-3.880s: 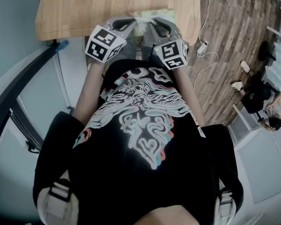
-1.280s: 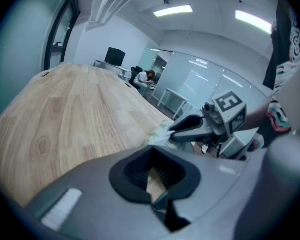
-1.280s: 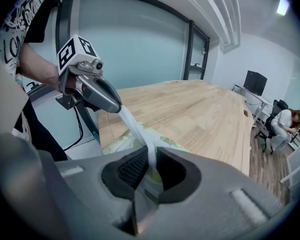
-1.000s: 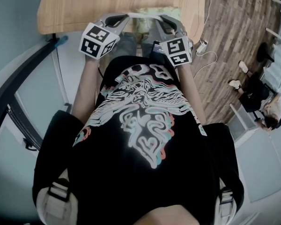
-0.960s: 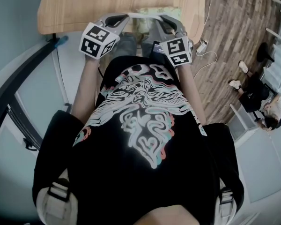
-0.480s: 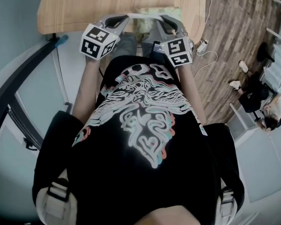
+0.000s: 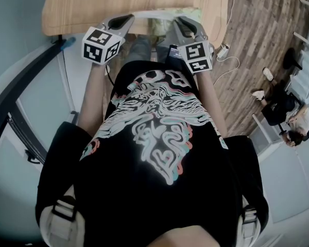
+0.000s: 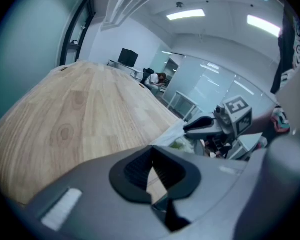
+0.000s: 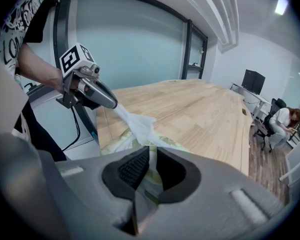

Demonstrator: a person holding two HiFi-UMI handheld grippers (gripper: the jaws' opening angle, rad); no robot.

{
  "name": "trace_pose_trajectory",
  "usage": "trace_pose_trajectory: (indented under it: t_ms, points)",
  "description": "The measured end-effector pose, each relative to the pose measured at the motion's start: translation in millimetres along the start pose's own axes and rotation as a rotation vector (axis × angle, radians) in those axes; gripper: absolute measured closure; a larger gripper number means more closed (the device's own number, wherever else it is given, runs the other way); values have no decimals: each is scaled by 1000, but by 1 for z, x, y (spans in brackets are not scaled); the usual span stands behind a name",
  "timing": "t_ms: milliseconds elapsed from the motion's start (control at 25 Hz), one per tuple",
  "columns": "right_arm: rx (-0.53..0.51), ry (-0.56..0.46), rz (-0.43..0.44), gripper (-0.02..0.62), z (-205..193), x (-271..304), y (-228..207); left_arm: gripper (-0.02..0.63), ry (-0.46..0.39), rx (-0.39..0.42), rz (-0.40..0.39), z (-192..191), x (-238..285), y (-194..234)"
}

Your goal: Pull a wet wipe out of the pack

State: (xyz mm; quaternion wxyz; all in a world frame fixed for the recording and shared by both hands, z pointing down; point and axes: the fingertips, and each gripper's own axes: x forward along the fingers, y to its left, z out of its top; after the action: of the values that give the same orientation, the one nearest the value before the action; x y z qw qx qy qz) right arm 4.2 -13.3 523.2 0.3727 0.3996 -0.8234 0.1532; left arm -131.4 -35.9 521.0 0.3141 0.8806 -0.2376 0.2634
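A greenish wet wipe pack (image 7: 163, 27) (image 9: 116, 144) lies at the near edge of the wooden table (image 7: 118, 1). My right gripper (image 7: 176, 19) (image 9: 151, 166) is on the pack, its jaws shut on the pack's edge. A white wet wipe (image 7: 150, 15) (image 9: 136, 123) stretches from the pack's top out to the left. My left gripper (image 7: 127, 17) (image 9: 114, 104) is shut on the wipe's far end, above the table and left of the pack. In the left gripper view the right gripper (image 8: 189, 129) shows beside the wipe (image 8: 176, 130).
The table (image 8: 80, 114) runs far ahead and to the left. A white cable and power strip (image 7: 222, 51) lie on the wood floor at the right. A person (image 7: 293, 125) sits at a desk far right. A dark window frame (image 7: 20, 94) runs along the left.
My left gripper has moved left, away from the pack, and rolled slightly, drawing the wipe out longer. The right gripper has stayed on the pack.
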Motion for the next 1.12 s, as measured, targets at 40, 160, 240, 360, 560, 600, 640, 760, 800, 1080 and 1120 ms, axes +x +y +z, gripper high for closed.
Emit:
trace_pose_trajectory:
  t_ms: [40,160,240,360,560,600,640,760,800,1080,1120]
  points:
    - [1,0,-2,551,0,0,0,617,-1,-1,10,-1,-1,2]
    - [4,-1,-7,551,0,-1,-1,617,0,-11,42,-5,-4,10]
    - [5,-5,-14,551,1,-1,-2,617,4,-16,60,-8,-6,16]
    - [12,-12,-24,552,3,-4,-3,617,14,-26,82,-14,-8,22]
    - [45,-41,-33,552,12,-7,-7,617,17,-45,78,-24,-8,29]
    - [54,-50,-36,552,13,-9,-8,617,23,-43,80,-26,-8,31]
    - [61,-60,-39,552,15,-10,-9,615,28,-40,85,-28,-7,32]
    - [68,-87,-40,552,17,-14,-9,615,34,-26,113,-31,-6,36]
    - [69,-95,-39,552,18,-15,-8,615,31,-17,123,-31,-6,37]
    - [71,-130,-58,552,25,-26,-10,554,14,102,208,-29,-6,44]
    - [72,-140,-65,552,28,-28,-12,541,3,103,209,-27,-5,45]
